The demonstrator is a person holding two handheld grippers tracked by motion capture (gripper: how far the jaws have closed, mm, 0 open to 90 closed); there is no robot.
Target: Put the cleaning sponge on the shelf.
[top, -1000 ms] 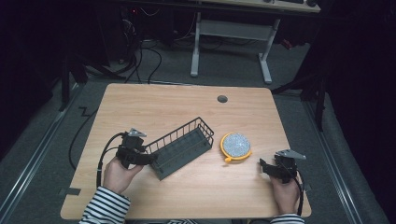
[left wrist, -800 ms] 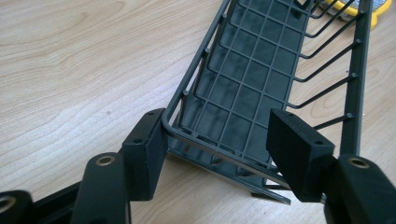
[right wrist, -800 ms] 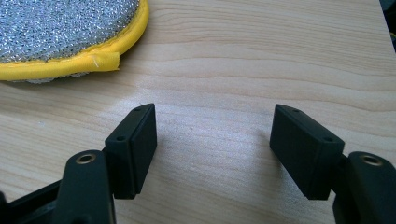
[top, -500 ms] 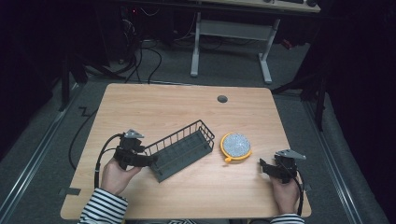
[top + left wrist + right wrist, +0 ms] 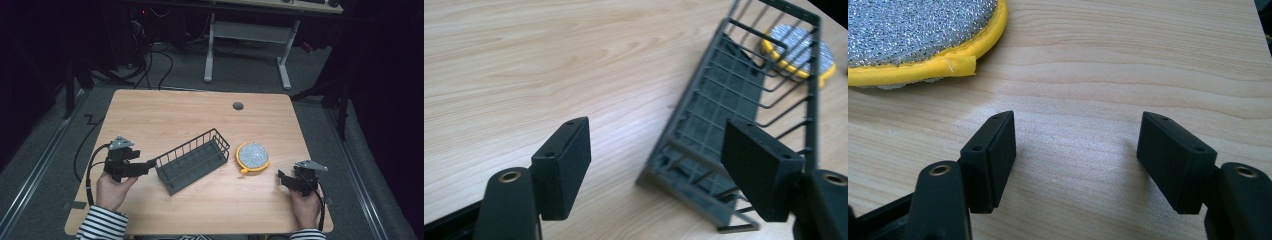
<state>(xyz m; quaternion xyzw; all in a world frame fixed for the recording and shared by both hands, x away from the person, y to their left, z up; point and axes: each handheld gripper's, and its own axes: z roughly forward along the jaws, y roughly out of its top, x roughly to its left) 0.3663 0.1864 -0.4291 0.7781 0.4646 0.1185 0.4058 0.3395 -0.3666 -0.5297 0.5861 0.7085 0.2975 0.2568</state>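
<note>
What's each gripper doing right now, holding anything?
Left gripper: open, jaws just opened, off the wire basket.
Right gripper: open, holding nothing, near the scrub pad.

Each hand-held claw, left claw (image 5: 148, 165) and right claw (image 5: 281, 178), is black with rectangular screw-fastened pads, brass pivot bushings, a grey triangular top plate and trailing black cable; sleeves are black-and-white striped

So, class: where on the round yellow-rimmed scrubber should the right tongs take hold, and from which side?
Probably the small yellow tab on the scrubber: the pad lies flat on the table, and the tab sticks out at its near edge. Bring the open right tongs in low from the person's side.
</note>
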